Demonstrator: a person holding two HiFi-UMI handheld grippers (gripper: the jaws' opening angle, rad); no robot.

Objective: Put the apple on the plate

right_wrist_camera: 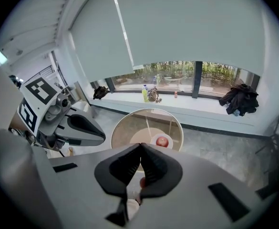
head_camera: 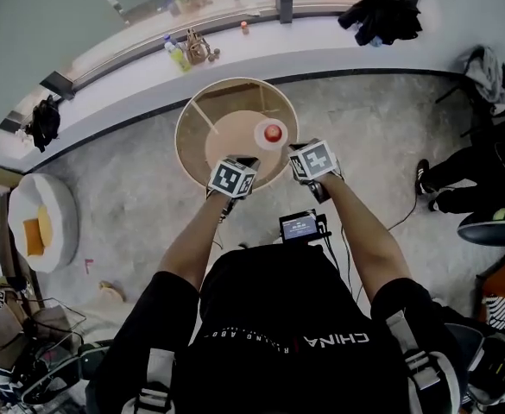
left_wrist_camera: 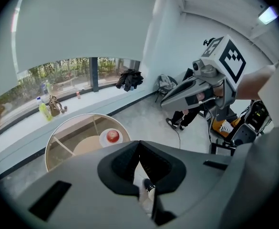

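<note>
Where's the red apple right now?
In the head view, the red apple sits on the small white plate, right of centre on the round glass-topped table.

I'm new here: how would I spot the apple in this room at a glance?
Find the long white window ledge, then the round table with a see-through top and pale wooden rim on the floor just in front of it. A small white plate sits on it, and the apple lies on that plate, the only red thing on the table.

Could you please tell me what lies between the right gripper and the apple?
Only bare glass tabletop and the plate rim, in the right gripper view.
</note>
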